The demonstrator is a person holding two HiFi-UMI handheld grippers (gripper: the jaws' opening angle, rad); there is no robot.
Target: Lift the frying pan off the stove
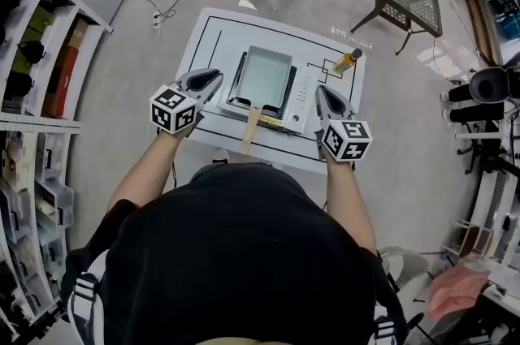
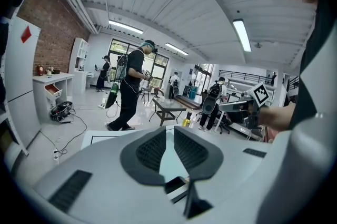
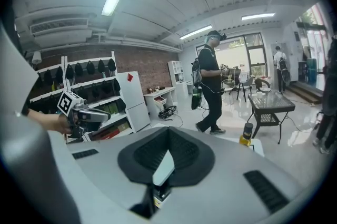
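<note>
- Closest to the head camera is the person's black top (image 1: pixel 244 254), with both forearms reaching out over the near edge of the white table (image 1: pixel 199 39).
- The frying pan (image 1: pixel 264 74), a rectangular one, sits on the stove (image 1: pixel 299 96) in the middle of the table, between the two grippers and slightly beyond them.
- Its wooden handle (image 1: pixel 251 128) is the long axis that matters. It runs from the pan's near side toward the person and overhangs the stove's front edge.
- The left gripper (image 1: pixel 214 76) hangs just left of the stove, its jaws pressed together with nothing between them.
- The right gripper (image 1: pixel 320 91) hovers over the stove's control side, its jaws likewise closed and empty.
- Both sets of tips point away from the person. The handle lies inward of them and back toward the body, and the left gripper looks somewhat nearer to it.
- Judged from this, whichever hand takes the handle would have to open, draw back and turn inward to straddle it across its width before any lift.
</note>
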